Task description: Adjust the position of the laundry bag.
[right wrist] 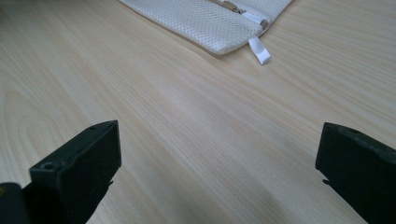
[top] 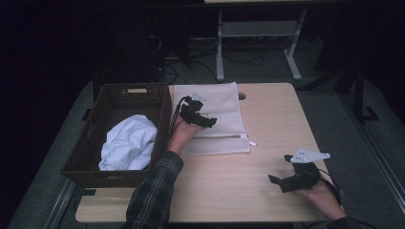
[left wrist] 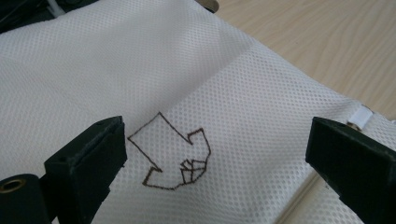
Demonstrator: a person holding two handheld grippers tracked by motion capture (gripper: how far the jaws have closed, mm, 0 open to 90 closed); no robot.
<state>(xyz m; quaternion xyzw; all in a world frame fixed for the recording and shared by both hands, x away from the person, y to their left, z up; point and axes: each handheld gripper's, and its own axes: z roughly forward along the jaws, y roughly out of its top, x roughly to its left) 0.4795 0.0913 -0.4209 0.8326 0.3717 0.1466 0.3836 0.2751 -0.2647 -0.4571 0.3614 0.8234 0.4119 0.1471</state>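
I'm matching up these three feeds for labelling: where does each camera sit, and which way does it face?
High view: above the person's side, looking forward and down on the table; both forearms show.
Left gripper view: rides the left gripper, looking down on the mesh bag; open jaws show.
Right gripper view: rides the right gripper, looking across bare tabletop; open jaws show.
All share the mesh bag.

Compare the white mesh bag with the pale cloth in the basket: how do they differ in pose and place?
The mesh bag lies flat and spread on the table, while the pale cloth sits crumpled in a heap inside the wicker basket. The mesh bag has a zip with a white pull tab and a drawn arrow mark; the pale cloth looks plain. The left gripper hangs open over the mesh bag, not the pale cloth. Both are light fabric.
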